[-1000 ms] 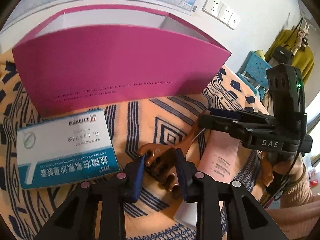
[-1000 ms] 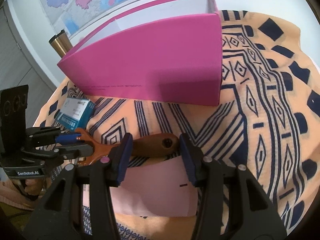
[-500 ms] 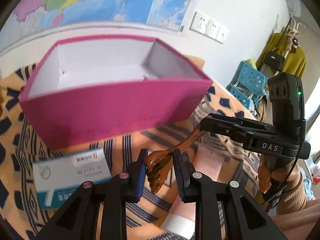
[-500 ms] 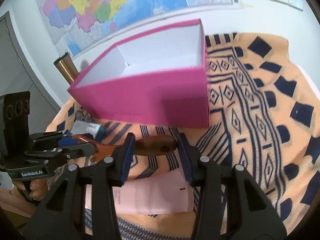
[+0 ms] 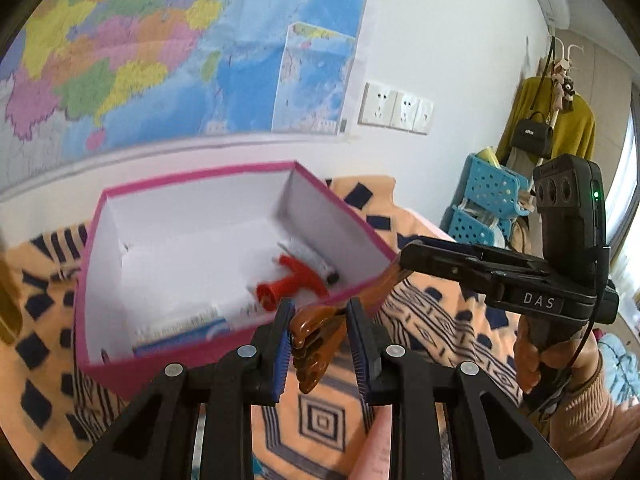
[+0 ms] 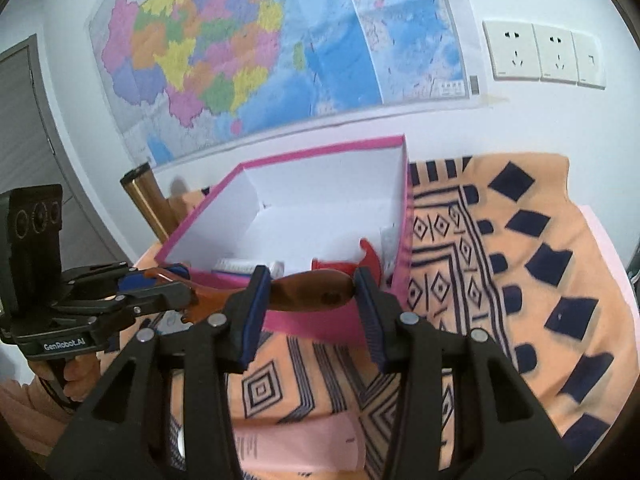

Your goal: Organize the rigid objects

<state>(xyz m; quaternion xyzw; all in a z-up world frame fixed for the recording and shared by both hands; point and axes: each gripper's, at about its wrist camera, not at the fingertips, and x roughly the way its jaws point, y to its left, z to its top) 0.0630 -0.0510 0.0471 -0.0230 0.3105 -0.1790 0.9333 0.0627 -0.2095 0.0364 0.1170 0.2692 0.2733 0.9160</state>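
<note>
Left wrist view
- Held thing: a brown wooden back-scratcher [image 5: 316,344], its clawed head between the blue pads of the left claw [image 5: 320,350].
- Left claw: drawn in tight, pinching that head from both sides.
- Long axis: the handle runs up and to the right from the head, ending in the right claw [image 5: 412,258], which a hand [image 5: 532,364] carries.
- Where the box lies: the pink box [image 5: 120,380] stands just ahead and to the left, open top in plain sight; its near rim crosses right behind the scratcher's head.
- Inside the box: a red plastic piece [image 5: 292,280], a white roller and a blue-and-white carton at the near wall.

Right wrist view
- Held thing: the thick rounded handle end [image 6: 312,292] lies crosswise between the pads.
- Right claw [image 6: 310,304]: part-way spread, both pads pressing on the handle.
- Long axis: from here it runs leftward to the left claw [image 6: 160,284].
- Box: straight ahead, its near wall [image 6: 320,320] just behind and below the handle.
- Judgement: the scratcher looks clear of the rim; both hands seem equally near, so the move is forward and down, keeping it parallel to the long wall.
- Surface: orange patterned cloth [image 6: 520,280], with a pink tube [image 6: 296,444] lying under the claw.
</note>
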